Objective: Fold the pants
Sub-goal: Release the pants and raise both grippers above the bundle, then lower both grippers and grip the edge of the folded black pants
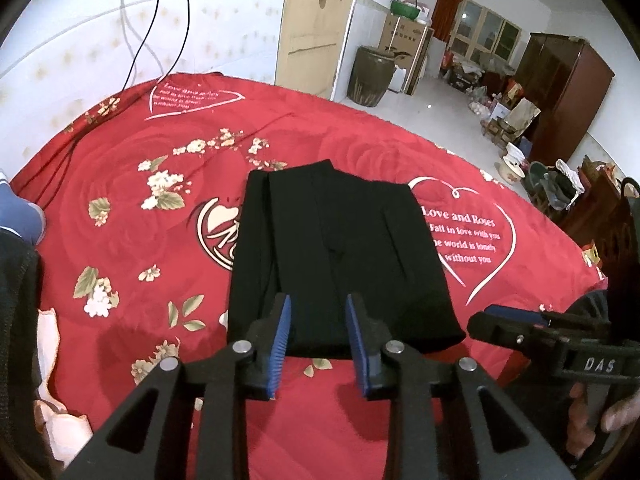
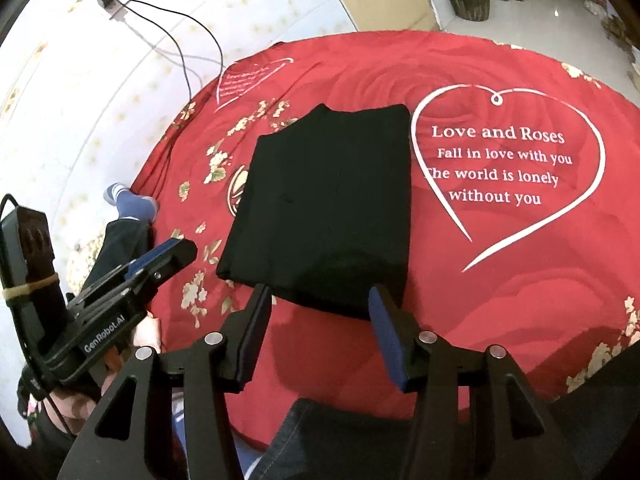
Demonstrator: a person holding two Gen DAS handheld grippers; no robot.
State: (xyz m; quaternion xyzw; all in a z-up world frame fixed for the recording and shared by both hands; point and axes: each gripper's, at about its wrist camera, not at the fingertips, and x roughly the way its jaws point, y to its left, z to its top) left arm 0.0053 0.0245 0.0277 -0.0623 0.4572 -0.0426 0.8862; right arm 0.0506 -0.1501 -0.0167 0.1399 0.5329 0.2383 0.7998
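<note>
The black pants lie folded into a compact rectangle on the red bedspread; they also show in the right wrist view. My left gripper is open and empty, its blue pads just above the near edge of the pants. My right gripper is open and empty, hovering over the near edge of the fold. The right gripper shows from the side at the right of the left wrist view, and the left gripper shows at the left of the right wrist view.
The bedspread has white heart prints with text and flower patterns. Cables hang down the wall at the back left. A person's leg with a blue sock lies left of the bed. Furniture and clutter stand beyond the bed.
</note>
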